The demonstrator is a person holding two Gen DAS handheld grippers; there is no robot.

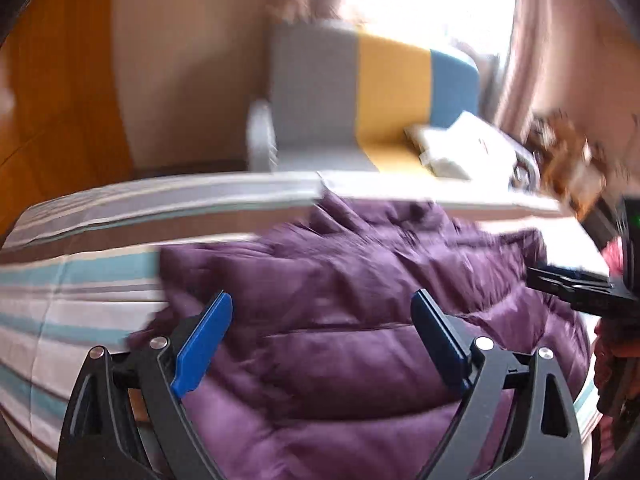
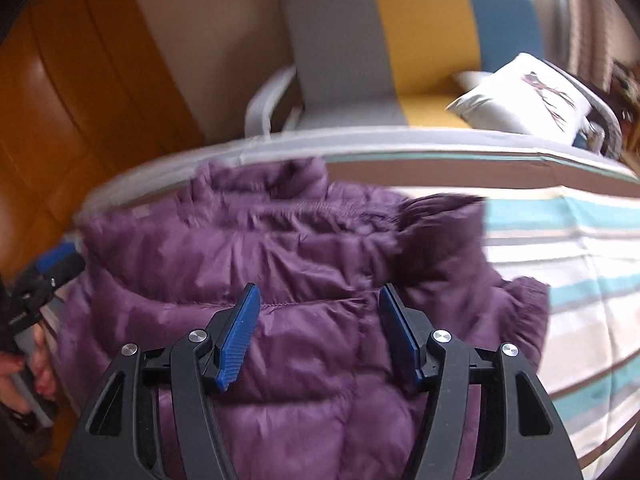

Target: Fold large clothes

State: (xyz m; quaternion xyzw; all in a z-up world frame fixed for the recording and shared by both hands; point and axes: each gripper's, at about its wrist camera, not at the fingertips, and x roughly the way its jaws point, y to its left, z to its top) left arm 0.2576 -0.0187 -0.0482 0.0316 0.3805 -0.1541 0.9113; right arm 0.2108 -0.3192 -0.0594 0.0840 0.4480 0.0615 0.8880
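Purple padded jacket (image 2: 304,280), one, seemingly free beneath two gaping claws: left claw (image 1: 322,340), right claw (image 2: 320,328).

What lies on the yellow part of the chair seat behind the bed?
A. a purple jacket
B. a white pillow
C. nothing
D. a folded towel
B: a white pillow with a dark printed motif rests on the chair, while the purple jacket lies on the striped bed.
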